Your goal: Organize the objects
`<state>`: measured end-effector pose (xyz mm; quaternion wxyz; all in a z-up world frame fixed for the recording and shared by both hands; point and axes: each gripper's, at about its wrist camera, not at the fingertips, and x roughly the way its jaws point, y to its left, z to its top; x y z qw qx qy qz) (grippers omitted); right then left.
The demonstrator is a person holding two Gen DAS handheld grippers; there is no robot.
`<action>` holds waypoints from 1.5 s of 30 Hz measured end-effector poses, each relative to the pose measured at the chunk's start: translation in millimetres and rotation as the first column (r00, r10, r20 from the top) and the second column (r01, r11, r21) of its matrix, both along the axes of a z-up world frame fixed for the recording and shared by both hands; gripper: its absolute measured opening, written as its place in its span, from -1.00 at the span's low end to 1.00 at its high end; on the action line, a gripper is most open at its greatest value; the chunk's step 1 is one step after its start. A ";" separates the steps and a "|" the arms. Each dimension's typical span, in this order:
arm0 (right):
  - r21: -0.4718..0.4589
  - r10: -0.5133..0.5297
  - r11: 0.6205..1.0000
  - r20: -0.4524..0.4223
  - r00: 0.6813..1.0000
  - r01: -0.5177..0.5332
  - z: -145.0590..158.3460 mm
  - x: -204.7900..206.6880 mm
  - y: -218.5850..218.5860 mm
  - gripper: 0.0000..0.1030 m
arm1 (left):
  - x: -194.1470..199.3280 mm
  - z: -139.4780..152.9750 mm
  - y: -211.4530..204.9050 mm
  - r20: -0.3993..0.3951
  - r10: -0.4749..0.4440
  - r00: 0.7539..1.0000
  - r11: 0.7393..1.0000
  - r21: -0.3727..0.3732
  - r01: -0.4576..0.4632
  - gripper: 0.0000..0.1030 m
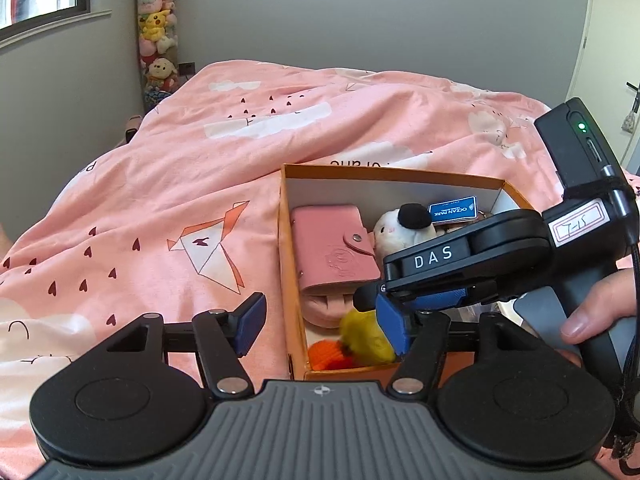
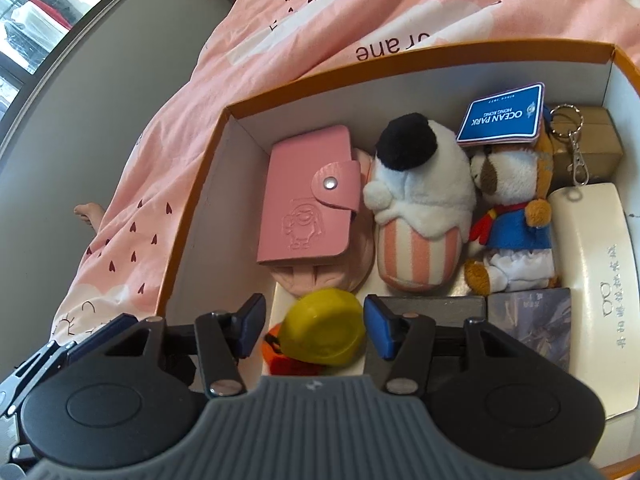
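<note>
One blue tag [image 2: 501, 114] in the orange box [image 2: 192, 196] reads "OCEAN PARK HONG KONG"

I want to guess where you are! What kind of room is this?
Most likely a bedroom, maybe a child's. A pink quilt printed with paper cranes and hearts covers a bed, a tall clear tube of plush toys stands in the corner, and an orange box of keepsakes sits on the quilt.

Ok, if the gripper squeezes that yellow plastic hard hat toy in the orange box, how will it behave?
The yellow plastic hard hat toy looks smooth and domed, so it may slip sideways. It probably stays rigid and light. Resting on the orange knitted piece, it might tilt.
</note>
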<state>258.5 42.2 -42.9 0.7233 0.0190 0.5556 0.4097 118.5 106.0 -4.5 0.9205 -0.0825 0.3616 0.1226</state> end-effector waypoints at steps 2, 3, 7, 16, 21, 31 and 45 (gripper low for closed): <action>0.002 0.003 1.000 0.009 1.000 -0.003 1.4 -0.8 0.9 0.11 | 0.0 0.2 0.6 0.000 0.005 1.000 1.000 -0.002 -0.005 0.43; 0.005 0.005 1.000 0.010 1.000 -0.005 2.1 -1.0 0.9 0.11 | -0.3 0.2 0.8 0.000 0.006 1.000 1.000 -0.003 -0.006 0.43; 0.017 0.013 1.000 0.020 1.000 -0.013 8.0 -2.3 -1.6 0.09 | -2.4 0.4 2.0 0.002 0.013 1.000 1.000 -0.009 -0.013 0.43; 0.026 0.016 0.999 0.152 0.988 -0.021 37.8 -12.9 -26.5 0.01 | -9.5 7.5 3.4 0.028 0.031 0.999 0.998 -0.046 -0.029 0.43; 0.037 0.024 0.999 0.287 0.958 -0.036 62.3 -27.1 -50.0 0.04 | -14.8 20.0 -11.2 0.078 0.000 0.997 0.999 -0.047 0.003 0.43; 0.115 -0.066 0.993 0.442 0.894 0.016 102.0 -52.7 -115.8 0.26 | -24.8 39.4 -53.8 0.193 -0.078 0.978 0.997 0.034 0.072 0.64; 0.103 -0.136 0.990 0.604 0.785 0.092 99.9 -84.5 -175.0 0.54 | -35.8 40.0 -80.0 0.251 -0.102 0.963 0.987 0.149 0.065 0.81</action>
